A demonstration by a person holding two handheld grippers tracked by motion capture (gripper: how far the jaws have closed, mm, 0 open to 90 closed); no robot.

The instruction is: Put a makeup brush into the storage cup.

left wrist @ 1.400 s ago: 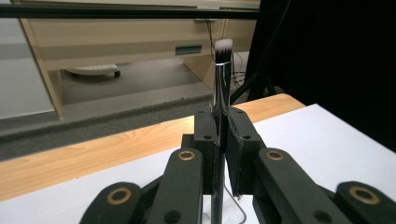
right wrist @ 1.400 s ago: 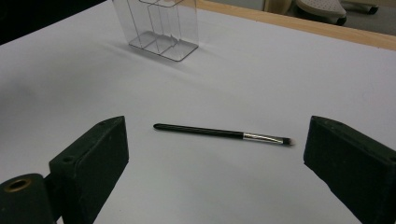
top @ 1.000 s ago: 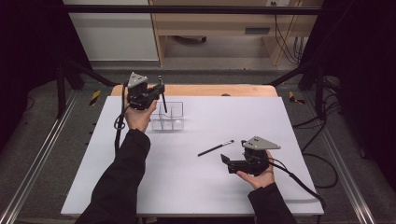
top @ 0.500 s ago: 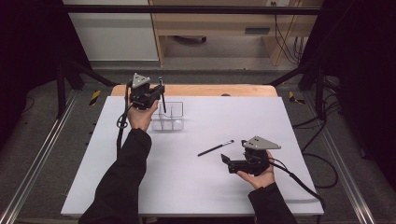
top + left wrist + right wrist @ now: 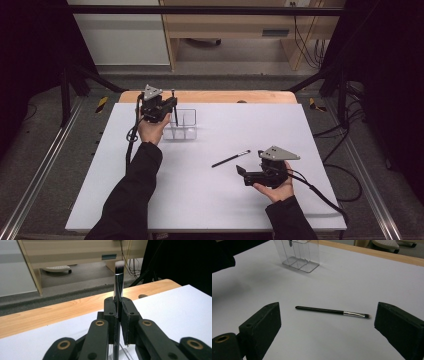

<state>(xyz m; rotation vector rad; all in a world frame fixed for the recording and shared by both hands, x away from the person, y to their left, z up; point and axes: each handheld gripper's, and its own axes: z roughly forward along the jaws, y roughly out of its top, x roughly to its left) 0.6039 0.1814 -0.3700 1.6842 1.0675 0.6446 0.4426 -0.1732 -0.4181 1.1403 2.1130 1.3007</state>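
Makeup brush (image 5: 119, 280): black handle, silver ferrule, white-tipped bristles up; stood upright, lower end in clear divided organizer (image 5: 184, 125), far-left table. Slim brush (image 5: 332, 311): lay flat mid-table.

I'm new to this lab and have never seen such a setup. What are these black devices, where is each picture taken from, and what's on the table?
A person sits at a white table holding a hand-operated claw in each hand. One picture looks down from above; the other two come from cameras riding on each claw, looking along its jaws. The left claw is shut on an upright makeup brush, bristles up, its lower end at a clear divided holder. The right claw is open, jaws standing wide, aimed at a thin black brush lying flat on the table, not touching it.
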